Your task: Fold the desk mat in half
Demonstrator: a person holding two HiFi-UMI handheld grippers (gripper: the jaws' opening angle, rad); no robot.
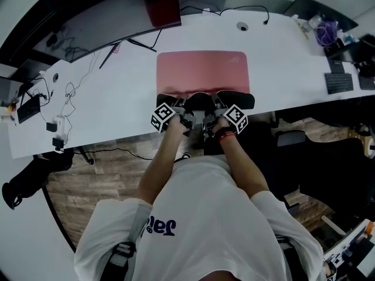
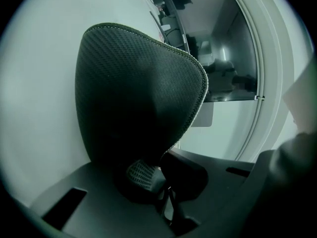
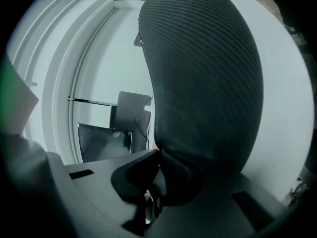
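Observation:
A pink desk mat [image 1: 202, 70] lies on the white desk [image 1: 117, 101], straight ahead of the person. Its near edge is lifted and curled back, so the black woven underside [image 1: 199, 100] shows. My left gripper [image 1: 177, 106] is shut on the near left corner. My right gripper [image 1: 225, 103] is shut on the near right corner. In the left gripper view the black flap [image 2: 133, 98] stands up from the shut jaws of the left gripper [image 2: 161, 175]. The right gripper view has the flap [image 3: 208, 73] rising from the pinched jaws of the right gripper [image 3: 159, 155].
A monitor [image 1: 117, 16] stands at the desk's back left, with cables [image 1: 70, 89] and small devices on the left. A dark keypad [image 1: 338, 82] and a purple item [image 1: 327, 33] are at the far right. A dark chair [image 1: 328, 163] is right of the person.

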